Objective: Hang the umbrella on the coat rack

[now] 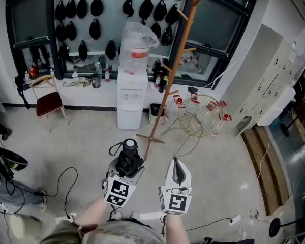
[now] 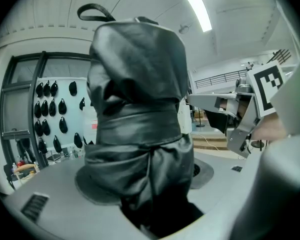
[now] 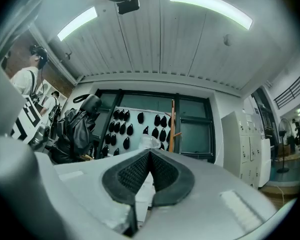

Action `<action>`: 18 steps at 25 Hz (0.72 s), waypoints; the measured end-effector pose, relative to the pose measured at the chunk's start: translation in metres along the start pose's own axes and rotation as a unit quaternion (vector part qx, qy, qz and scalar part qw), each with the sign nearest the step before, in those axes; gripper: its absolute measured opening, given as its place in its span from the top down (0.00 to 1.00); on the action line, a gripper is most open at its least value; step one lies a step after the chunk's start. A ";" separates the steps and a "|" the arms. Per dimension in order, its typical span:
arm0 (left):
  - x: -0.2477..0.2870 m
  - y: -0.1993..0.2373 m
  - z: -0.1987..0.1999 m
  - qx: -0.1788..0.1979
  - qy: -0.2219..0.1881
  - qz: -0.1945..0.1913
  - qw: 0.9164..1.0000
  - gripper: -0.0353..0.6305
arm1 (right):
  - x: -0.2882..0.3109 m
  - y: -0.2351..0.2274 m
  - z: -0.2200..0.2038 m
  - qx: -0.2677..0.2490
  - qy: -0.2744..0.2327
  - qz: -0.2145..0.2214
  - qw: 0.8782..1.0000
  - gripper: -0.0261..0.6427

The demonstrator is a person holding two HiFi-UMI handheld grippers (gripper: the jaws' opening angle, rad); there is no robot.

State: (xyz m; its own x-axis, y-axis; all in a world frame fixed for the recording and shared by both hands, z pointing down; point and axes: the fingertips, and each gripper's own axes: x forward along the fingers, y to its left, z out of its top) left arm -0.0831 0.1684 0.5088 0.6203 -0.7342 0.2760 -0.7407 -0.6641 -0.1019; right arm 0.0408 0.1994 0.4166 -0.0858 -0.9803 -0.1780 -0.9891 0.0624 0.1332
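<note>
Marker cubes of both grippers sit lowest in the head view, at bottom centre, with the person's hands behind them. Left gripper, bottom centre-left: a folded black umbrella stands upright out of its jaws. Right gripper, just to its right, carries nothing. Coat rack, a slim wooden pole with angled pegs, runs through upper centre. Its foot is on the floor beside a white water dispenser, well apart from both grippers.

Left gripper view: umbrella fills the centre, jaws set wide and clamped low on its bunched fabric. Strap loop pokes up at upper left.

Right gripper view: jaws pressed together, pads meeting, empty. Umbrella at left, rack at centre beyond the jaws.

Judgement: carry phase, rack not yet reached. To do it well, close on the rack with the bundle upright, pick a reachable peg, and lead with the strap loop so it slides over the peg tip. The free gripper could spread the loop. Release only once the loop bears the weight.
</note>
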 end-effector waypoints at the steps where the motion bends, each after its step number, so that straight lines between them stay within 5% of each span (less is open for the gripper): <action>1: 0.005 -0.003 -0.002 0.003 0.002 -0.002 1.000 0.46 | 0.003 -0.005 -0.004 0.011 0.001 0.011 1.000 0.96; 4: 0.018 -0.007 -0.005 0.013 0.009 0.000 1.000 0.46 | 0.017 -0.017 -0.020 0.066 0.016 0.064 0.996 0.96; 6: 0.027 -0.009 -0.007 0.015 0.012 0.000 1.000 0.46 | 0.027 -0.015 -0.030 0.111 0.033 0.128 0.985 0.87; 7: 0.031 -0.009 -0.008 0.014 0.013 -0.001 1.000 0.46 | 0.032 -0.010 -0.033 0.130 0.040 0.167 0.976 0.73; 9: 0.040 -0.012 -0.011 0.017 0.014 -0.007 1.000 0.46 | 0.038 0.004 -0.036 0.154 0.051 0.254 0.954 0.52; 14: 0.069 -0.034 -0.023 0.049 0.018 -0.052 0.997 0.46 | 0.044 0.031 -0.029 0.172 0.053 0.430 0.884 0.51; 18: 0.083 -0.044 -0.031 0.056 0.021 -0.086 0.994 0.46 | 0.051 0.047 -0.032 0.162 0.054 0.496 0.851 0.50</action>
State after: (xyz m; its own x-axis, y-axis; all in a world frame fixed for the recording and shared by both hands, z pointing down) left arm -0.0067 0.1409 0.5660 0.7226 -0.6032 0.3375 -0.5892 -0.7929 -0.1556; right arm -0.0063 0.1461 0.4445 -0.9041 -0.4253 -0.0417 -0.4186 0.9011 -0.1135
